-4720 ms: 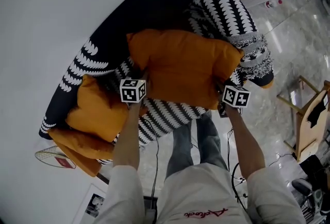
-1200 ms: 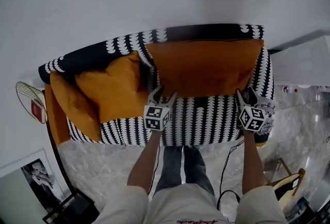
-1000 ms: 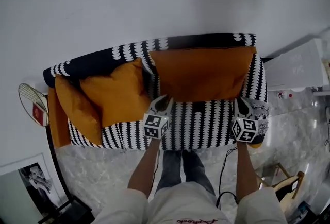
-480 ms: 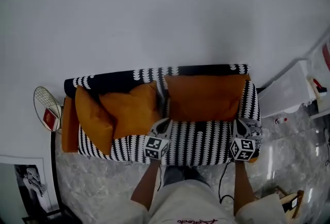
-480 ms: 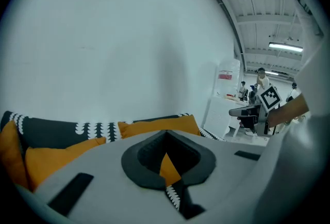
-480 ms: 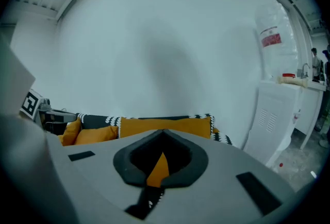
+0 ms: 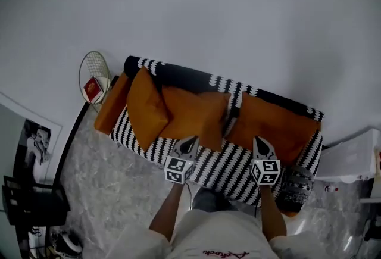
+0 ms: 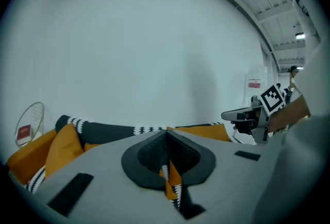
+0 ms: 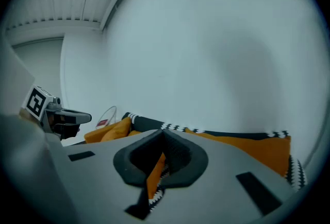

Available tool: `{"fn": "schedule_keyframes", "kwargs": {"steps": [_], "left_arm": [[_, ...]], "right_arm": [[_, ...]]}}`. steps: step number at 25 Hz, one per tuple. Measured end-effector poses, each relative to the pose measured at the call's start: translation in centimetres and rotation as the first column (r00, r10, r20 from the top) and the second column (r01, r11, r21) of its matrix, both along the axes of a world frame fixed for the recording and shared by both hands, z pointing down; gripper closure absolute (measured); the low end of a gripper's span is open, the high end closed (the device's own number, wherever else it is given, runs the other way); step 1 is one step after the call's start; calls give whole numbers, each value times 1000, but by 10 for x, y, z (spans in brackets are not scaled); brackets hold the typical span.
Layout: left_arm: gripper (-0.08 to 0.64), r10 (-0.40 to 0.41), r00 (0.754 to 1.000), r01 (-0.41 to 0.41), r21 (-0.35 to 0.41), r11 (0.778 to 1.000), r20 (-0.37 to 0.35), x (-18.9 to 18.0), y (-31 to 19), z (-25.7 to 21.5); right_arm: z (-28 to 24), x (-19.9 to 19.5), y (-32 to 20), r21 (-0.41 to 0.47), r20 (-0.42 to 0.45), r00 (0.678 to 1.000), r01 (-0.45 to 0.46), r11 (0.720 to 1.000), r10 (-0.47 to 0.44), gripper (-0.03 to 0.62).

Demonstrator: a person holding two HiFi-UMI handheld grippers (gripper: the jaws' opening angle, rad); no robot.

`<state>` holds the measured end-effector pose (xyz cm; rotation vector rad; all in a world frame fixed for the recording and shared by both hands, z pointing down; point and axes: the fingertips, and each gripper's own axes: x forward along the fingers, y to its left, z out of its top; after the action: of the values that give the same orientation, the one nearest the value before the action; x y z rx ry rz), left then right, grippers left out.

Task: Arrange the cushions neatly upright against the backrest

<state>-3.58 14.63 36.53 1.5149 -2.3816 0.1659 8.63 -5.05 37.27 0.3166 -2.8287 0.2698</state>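
Both jaws clenched, empty: left gripper (image 7: 188, 143), right gripper (image 7: 261, 143) | beyond left jaws: middle cushion (image 7: 193, 116) looks slouched | risk: it may slide down the seat (image 7: 229, 171), nothing bracing it.

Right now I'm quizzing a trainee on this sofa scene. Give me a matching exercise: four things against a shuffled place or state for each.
Things:
1. large orange cushion
2. round wire frame
3. grey patterned throw
4. left gripper

Places or states:
A. shut, holding nothing
B. at the sofa's right front corner
C. beyond the sofa's left end
D. against the backrest, right half

Pairs: 1-D, 2-C, 3-B, 4-A.
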Motion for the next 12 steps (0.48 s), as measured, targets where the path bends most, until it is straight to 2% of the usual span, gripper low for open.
{"fn": "schedule_keyframes", "kwargs": {"steps": [6, 9, 12], "left_arm": [[531, -182, 983, 182, -4, 983, 7, -23, 87, -4], [531, -254, 967, 254, -1, 967, 6, -23, 116, -5], [531, -296, 955, 296, -12, 955, -4, -24, 140, -4]], "right_arm": [[-5, -70, 86, 10, 16, 974, 227, 974, -228, 566], [-3, -86, 111, 5, 9, 953, 301, 953, -301, 566], [-3, -96, 127, -17, 14, 943, 333, 943, -333, 566]]}}
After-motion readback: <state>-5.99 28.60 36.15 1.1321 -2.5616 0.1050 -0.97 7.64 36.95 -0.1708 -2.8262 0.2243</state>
